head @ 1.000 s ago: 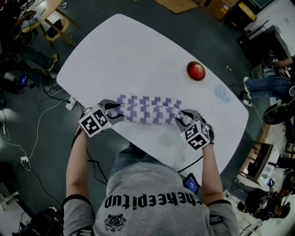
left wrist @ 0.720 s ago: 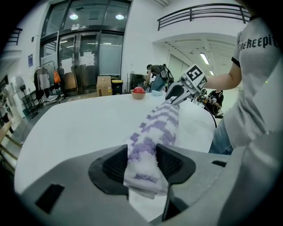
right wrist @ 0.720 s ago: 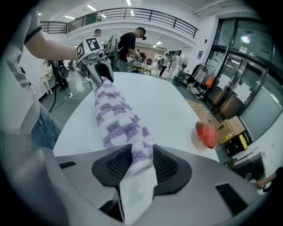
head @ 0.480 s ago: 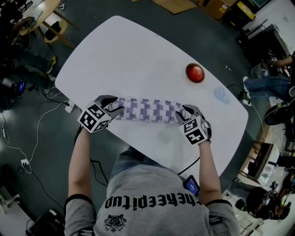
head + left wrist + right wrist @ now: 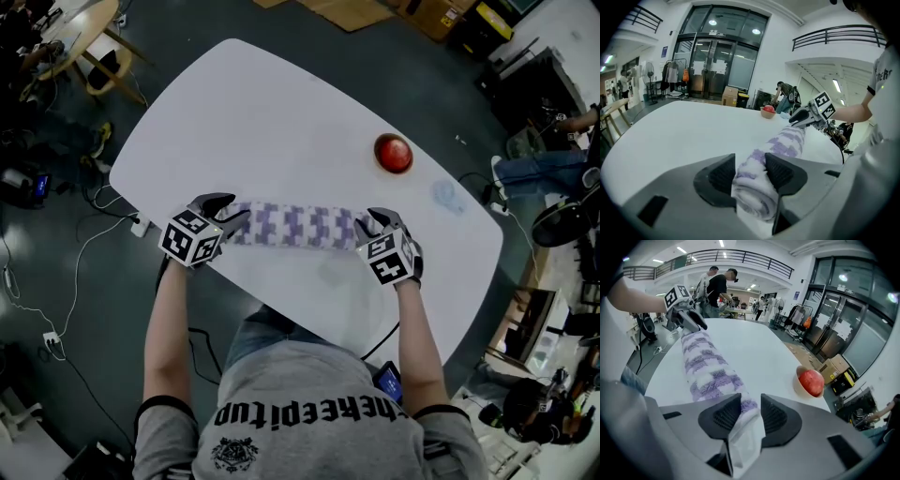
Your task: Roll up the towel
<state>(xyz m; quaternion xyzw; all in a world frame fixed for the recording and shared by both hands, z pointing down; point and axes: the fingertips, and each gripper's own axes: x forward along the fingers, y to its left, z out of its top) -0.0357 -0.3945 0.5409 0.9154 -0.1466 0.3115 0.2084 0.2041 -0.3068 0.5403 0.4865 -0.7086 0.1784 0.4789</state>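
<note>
white and oval, the table (image 5: 281, 112) fills the middle of the head view over a dark floor (image 5: 66, 375); toward its 6 o'clock edge, just in front of you, lies the towel (image 5: 295, 226), and it is not a flat cloth but one narrow purple-and-white cylinder running from 9 o'clock to 3 o'clock; so the rolling itself looks essentially done, as far as these views tell; your left gripper (image 5: 750, 171) is at the 9 o'clock end, its pads pressed into the thick spiral end of the roll and clamped on it; your right gripper (image 5: 751, 414) is at the 3 o'clock end; its jaws have just been closing, and the towel's end is between them, pinched by the pads; there the cloth is thinner, and a flat pale flap pokes out past the pads, so that end looks less tidy than the other; what is left, in my judgement, is little: snug the looser end if you want an even roll, check the outer edge (i cannot see where it sits), then let go with both grippers and leave the roll on the table; the apple (image 5: 393, 153) in its bowl (image 5: 800, 385), at about 1 o'clock from the towel and well apart from it, plays no part
</note>
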